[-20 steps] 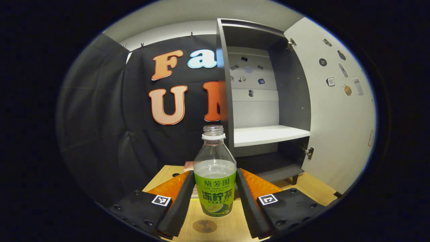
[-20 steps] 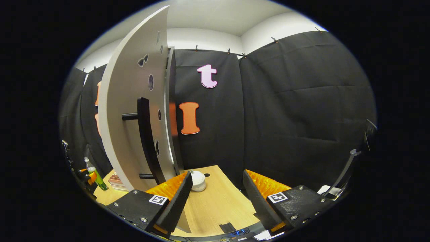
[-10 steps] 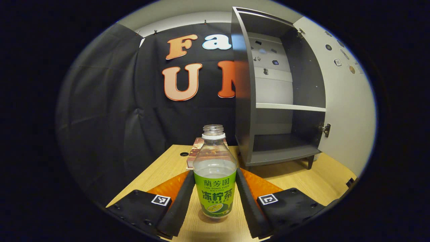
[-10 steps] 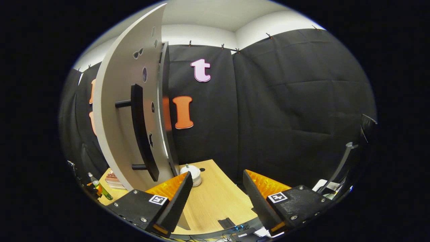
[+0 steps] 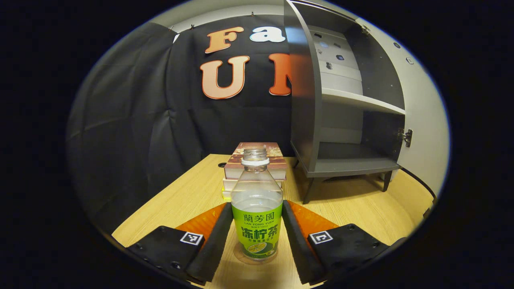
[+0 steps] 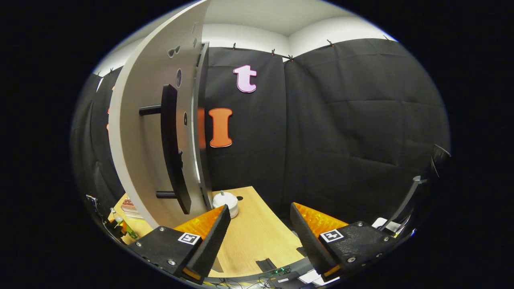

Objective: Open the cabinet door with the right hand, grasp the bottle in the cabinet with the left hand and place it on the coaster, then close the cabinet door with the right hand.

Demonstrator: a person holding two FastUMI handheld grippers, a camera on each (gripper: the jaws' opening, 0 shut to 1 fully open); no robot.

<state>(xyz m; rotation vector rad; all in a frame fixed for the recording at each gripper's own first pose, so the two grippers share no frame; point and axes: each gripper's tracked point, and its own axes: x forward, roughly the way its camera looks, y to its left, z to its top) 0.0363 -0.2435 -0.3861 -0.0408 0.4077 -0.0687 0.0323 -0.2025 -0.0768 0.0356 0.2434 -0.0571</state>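
On the wooden table (image 5: 188, 200), the left gripper's (image 5: 257, 237) jaws clamp the upright bottle (image 5: 257, 216) between them.

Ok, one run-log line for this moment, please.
left gripper: shut on bottle | bottle: on coaster | right gripper: open, empty | cabinet door: open

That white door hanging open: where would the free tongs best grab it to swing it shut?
By the black bar handle on the cabinet door. It stands upright, held off the panel on two short posts, so open tongs could probably close around its middle, coming from the door's outer face, fingers level.
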